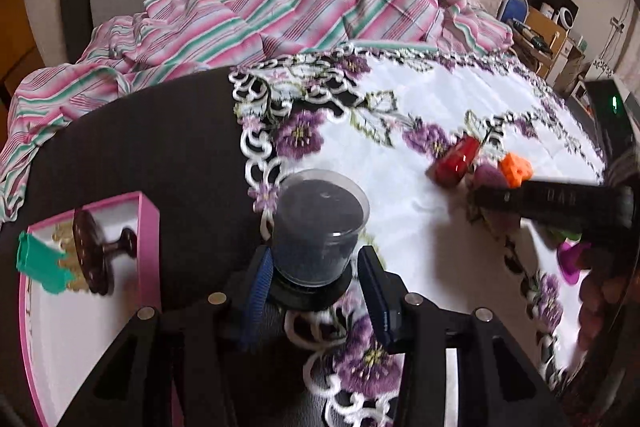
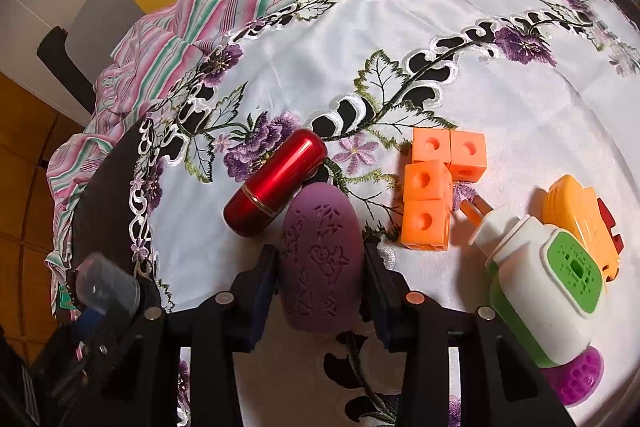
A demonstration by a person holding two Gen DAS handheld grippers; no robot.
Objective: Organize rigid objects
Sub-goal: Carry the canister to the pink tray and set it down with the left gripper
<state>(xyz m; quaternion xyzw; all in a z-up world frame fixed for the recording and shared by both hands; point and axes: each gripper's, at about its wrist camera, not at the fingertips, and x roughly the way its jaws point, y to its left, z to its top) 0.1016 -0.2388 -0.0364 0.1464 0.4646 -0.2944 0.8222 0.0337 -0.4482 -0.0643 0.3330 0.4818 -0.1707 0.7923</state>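
Covering the table, an embroidered cloth [image 2: 500, 107]; left gripper [image 1: 314, 275] is clamped on a clear jar [image 1: 320, 227], right gripper [image 2: 320, 267] on a purple egg [image 2: 322, 259].

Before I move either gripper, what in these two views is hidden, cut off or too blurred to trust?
- Left wrist view: the left gripper hides the base of the clear cup.
- Left wrist view: the pink tray is cut off by the lower left edge; its green piece is blurred.
- Right wrist view: the purple egg-shaped piece has its sides covered by the right gripper.
- Right wrist view: the magenta piece sits mostly behind the white plug-in device.
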